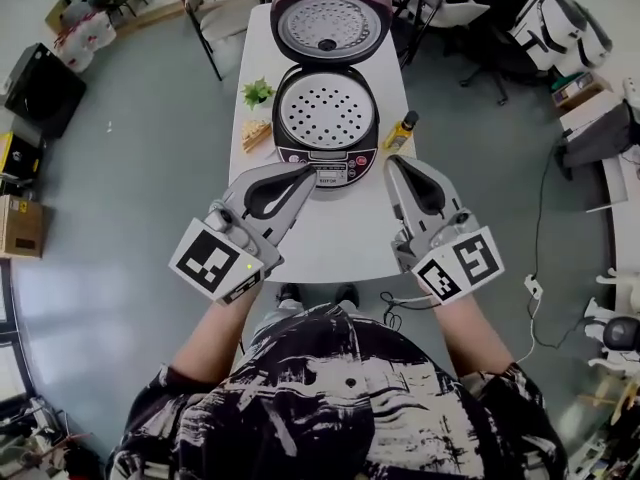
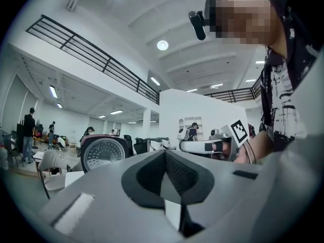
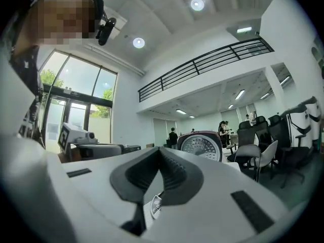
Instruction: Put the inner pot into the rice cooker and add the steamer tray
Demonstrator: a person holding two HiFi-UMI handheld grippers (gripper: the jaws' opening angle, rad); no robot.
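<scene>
The rice cooker point(image 1: 326, 118) stands open on the white table point(image 1: 330, 240), its lid point(image 1: 330, 23) tipped back. A perforated steamer tray point(image 1: 325, 110) lies in the cooker's mouth and hides what is beneath it. My left gripper point(image 1: 305, 171) hovers just in front of the cooker's control panel, shut and empty. My right gripper point(image 1: 392, 161) is held beside the cooker's front right corner, also shut with nothing in it. The raised lid point(image 2: 103, 155) shows beyond the left gripper point(image 2: 164, 151) in its own view, and likewise the lid point(image 3: 202, 146) beyond the right gripper point(image 3: 159, 150).
A small green plant point(image 1: 258, 92) and a tan object point(image 1: 256, 133) sit left of the cooker. A yellow bottle point(image 1: 401, 131) stands to its right. Chairs point(image 1: 225, 8) surround the table's far end. Boxes point(image 1: 20, 226) line the floor at left.
</scene>
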